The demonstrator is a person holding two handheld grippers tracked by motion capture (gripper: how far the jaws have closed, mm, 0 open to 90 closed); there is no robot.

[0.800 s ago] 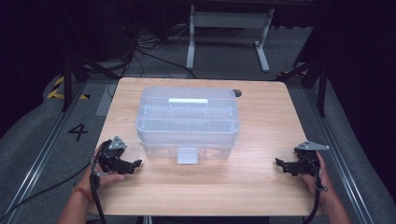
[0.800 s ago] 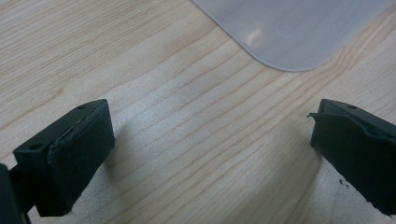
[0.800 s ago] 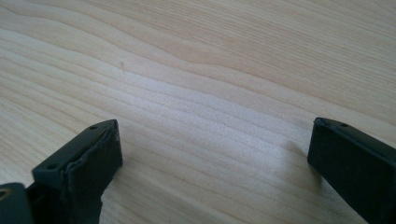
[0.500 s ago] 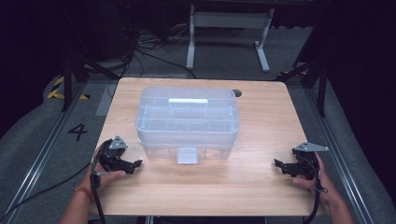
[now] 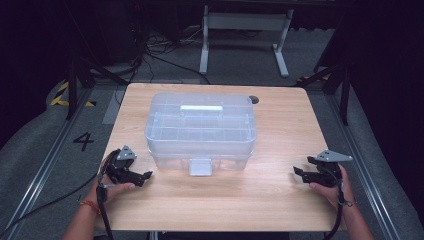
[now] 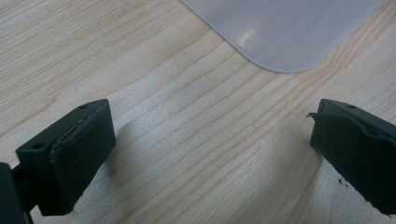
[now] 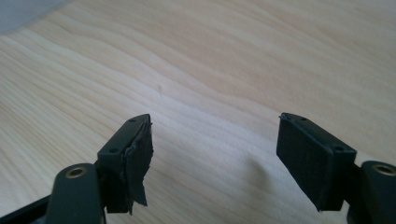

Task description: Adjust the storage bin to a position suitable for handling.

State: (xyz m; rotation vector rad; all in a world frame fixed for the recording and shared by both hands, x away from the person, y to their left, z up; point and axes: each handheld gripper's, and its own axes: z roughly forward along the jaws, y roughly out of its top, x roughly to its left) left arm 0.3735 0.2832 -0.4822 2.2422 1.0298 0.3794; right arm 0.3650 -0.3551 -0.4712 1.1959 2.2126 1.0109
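The left gripper [image 5: 145, 176] is resting with its jaws spread wide and nothing between them, just off the near left corner of the clear plastic box [image 5: 201, 131]. The right gripper [image 5: 299, 173] is sitting well apart from the box's near right corner, its jaws also parted and empty. The box is standing lidded on the middle of the wooden table [image 5: 260, 200], its dividers showing through, compartments looking empty. A grey floor [image 5: 45, 135] with cables is lying beyond the box.
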